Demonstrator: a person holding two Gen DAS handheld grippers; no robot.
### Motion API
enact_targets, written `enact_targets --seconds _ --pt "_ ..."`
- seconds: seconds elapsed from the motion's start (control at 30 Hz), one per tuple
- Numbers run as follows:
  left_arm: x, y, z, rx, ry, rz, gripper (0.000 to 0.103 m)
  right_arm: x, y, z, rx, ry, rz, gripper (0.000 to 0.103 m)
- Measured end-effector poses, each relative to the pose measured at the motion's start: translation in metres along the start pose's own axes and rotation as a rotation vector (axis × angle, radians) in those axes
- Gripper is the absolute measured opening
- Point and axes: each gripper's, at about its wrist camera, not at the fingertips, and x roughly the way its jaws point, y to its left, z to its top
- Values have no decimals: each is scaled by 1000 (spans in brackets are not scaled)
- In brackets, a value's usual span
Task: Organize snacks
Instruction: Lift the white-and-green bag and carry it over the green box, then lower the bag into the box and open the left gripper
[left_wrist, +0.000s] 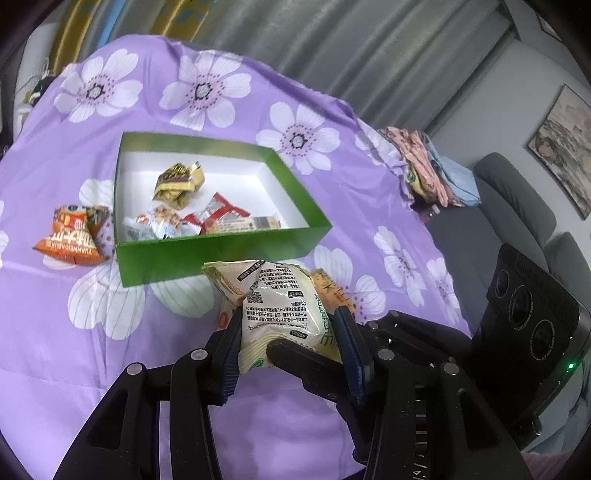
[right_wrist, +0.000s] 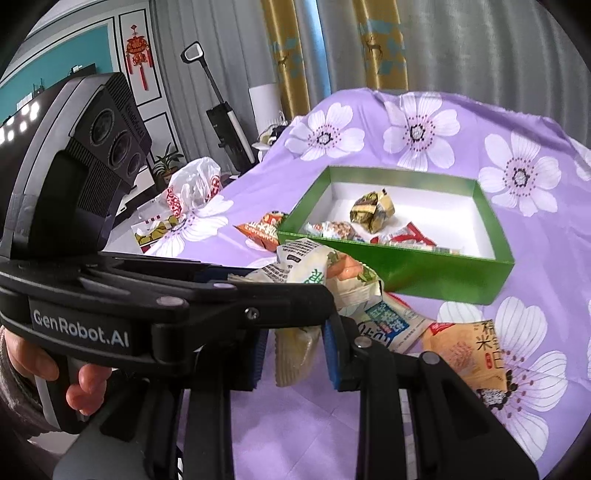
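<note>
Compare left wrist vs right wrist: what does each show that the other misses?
Left wrist only: folded cloth pile at the table's far edge, grey sofa, framed picture.
Right wrist only: white plastic bag, upright vacuum, red wall ornament, blue-white packet.
Both: green box with snacks inside, orange packet beside it, purple floral cloth, and the pale snack bag gripped by both tools.

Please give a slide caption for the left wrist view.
Left gripper holds a pale snack packet before the green box.
</note>
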Motion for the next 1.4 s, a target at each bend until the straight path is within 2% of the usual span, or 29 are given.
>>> enact_targets --seconds 0.6,1.03,1.4 --pt "7 -17 40 71 -42 -9 47 -7 -15 27 -17 -81 -39 27" --pt "35 -3 82 79 -45 -12 47 22 -44 56 -15 -105 -54 27" --pt "70 25 108 35 -15 -6 47 59 -65 70 8 -71 -61 28"
